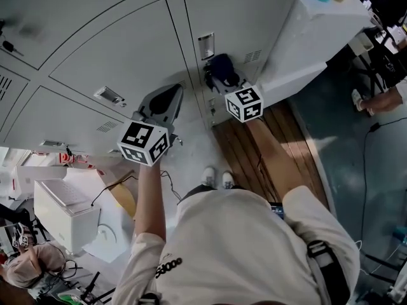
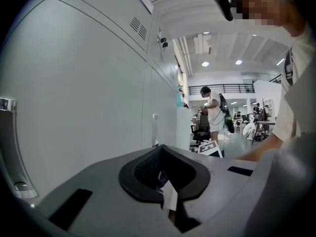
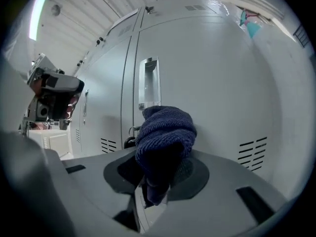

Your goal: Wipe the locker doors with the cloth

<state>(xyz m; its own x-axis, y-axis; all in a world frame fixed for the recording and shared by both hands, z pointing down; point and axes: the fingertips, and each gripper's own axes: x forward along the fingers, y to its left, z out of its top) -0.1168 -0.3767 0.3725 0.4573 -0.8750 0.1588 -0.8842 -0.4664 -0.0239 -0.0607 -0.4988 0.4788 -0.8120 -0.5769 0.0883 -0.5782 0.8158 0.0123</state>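
Head view: both arms are stretched forward toward the grey lockers [image 1: 114, 56]. The left gripper [image 1: 160, 103] hangs in front of a lower door. The right gripper [image 1: 224, 81] is further right, up by the seam between two doors, with the dark blue cloth [image 1: 222, 65] at its tip. It looks like the cloth is against the door, but I can't swear to contact from this angle.

Left gripper view: this one looks sideways along the locker fronts and into the open room behind, where a person in a white shirt [image 2: 213, 113] is standing. No other view shows that. The jaws are closed together with nothing held.

Right gripper view: jaws clamped on the knitted cloth, which bunches up above them. Right behind it are a recessed handle [image 3: 148, 83] and vent slots [image 3: 252, 153].
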